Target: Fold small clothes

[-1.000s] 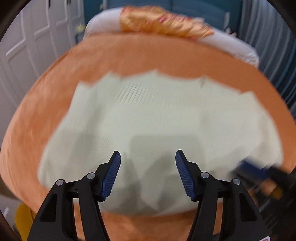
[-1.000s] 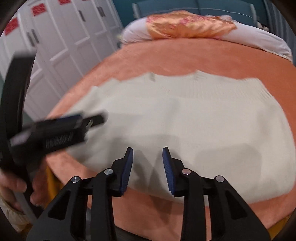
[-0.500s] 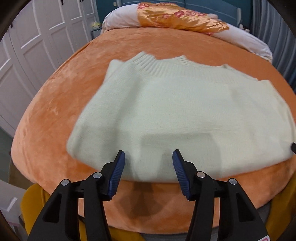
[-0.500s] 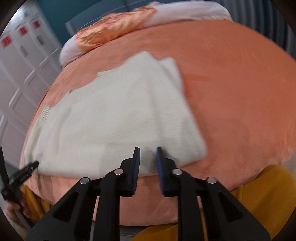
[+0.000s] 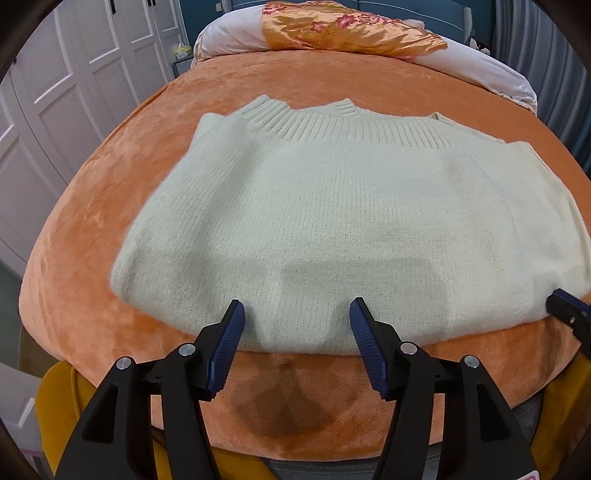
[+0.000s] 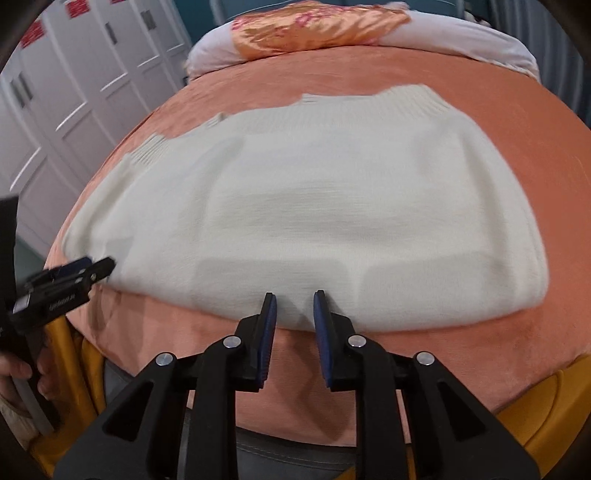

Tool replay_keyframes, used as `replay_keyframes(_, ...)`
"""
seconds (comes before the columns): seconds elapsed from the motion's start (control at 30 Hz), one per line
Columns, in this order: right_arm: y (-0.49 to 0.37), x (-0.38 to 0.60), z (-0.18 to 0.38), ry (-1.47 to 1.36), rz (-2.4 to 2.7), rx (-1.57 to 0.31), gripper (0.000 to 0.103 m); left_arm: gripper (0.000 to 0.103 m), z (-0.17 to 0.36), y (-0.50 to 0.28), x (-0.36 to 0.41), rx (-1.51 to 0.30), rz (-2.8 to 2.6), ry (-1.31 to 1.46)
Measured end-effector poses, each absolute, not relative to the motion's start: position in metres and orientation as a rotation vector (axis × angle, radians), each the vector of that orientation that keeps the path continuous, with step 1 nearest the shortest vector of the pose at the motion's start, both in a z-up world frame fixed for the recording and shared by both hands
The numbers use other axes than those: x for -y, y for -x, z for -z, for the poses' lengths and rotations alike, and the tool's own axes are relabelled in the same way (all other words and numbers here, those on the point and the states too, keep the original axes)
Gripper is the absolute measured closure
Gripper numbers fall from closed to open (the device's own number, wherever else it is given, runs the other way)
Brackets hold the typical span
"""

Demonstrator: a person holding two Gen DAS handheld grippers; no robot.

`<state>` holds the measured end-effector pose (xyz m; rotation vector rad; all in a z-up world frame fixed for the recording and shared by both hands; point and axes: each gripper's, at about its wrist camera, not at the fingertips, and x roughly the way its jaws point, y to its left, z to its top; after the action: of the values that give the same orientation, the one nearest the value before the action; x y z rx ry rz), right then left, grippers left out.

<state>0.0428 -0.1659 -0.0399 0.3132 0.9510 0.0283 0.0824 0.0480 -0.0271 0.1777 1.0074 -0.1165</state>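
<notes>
A pale cream knitted sweater [image 5: 332, 221] lies folded flat on the orange bed cover [image 5: 92, 229], ribbed collar edge at the far side. It also shows in the right wrist view [image 6: 314, 214]. My left gripper [image 5: 295, 321] is open and empty, hovering over the sweater's near edge. My right gripper [image 6: 294, 306] is open by a narrow gap and empty, also at the near edge. The right gripper's tip shows at the right edge of the left wrist view [image 5: 569, 310]; the left gripper shows at the left of the right wrist view [image 6: 70, 280].
A white pillow [image 5: 229, 40] with an orange flowered cloth [image 5: 351, 29] lies at the head of the bed. White wardrobe doors [image 5: 66, 92] stand to the left. A yellow garment [image 5: 59, 398] shows below the bed's near edge.
Both grippers have drawn back to the sweater's near edge. The right view swung back left to centre on the sweater, and its jaws opened slightly. The left jaws stayed open.
</notes>
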Motion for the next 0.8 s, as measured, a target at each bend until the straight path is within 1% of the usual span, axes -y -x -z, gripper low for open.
replay_keyframes(0.17,-0.046,0.173,0.04,-0.37,-0.009,-0.944,0.084,0.044,0.026,-0.082,-0.05,-1.007,0.121,-0.179)
replay_keyframes(0.27,-0.041,0.19,0.026,-0.37,0.038,-0.913,0.082,0.044,0.016,-0.087,-0.057,-1.01,0.128,-0.128)
replay_keyframes(0.3,-0.041,0.199,0.02,-0.372,0.066,-0.893,0.077,0.043,0.01,-0.091,-0.06,-1.002,0.129,-0.107)
replay_keyframes(0.33,-0.043,0.208,0.014,-0.378,0.086,-0.874,0.071,0.039,0.002,-0.097,-0.065,-0.988,0.132,-0.079)
replay_keyframes(0.47,-0.064,0.255,-0.006,-0.421,0.156,-0.812,0.063,0.032,-0.025,-0.14,-0.082,-0.936,0.137,-0.006)
replay_keyframes(0.53,-0.084,0.282,-0.013,-0.468,0.179,-0.784,0.052,0.03,-0.033,-0.172,-0.088,-0.931,0.138,0.026)
replay_keyframes(0.6,-0.104,0.302,-0.016,-0.498,0.196,-0.763,0.051,0.028,-0.033,-0.202,-0.092,-0.928,0.13,0.04)
replay_keyframes(0.67,-0.124,0.317,-0.013,-0.51,0.217,-0.774,0.05,0.028,-0.026,-0.228,-0.096,-0.958,0.133,0.06)
replay_keyframes(0.77,-0.162,0.329,0.003,-0.513,0.23,-0.828,0.048,0.028,-0.009,-0.262,-0.101,-1.028,0.179,0.156)
replay_keyframes(0.8,-0.174,0.329,0.009,-0.511,0.225,-0.854,0.046,0.028,-0.003,-0.271,-0.102,-1.047,0.197,0.193)
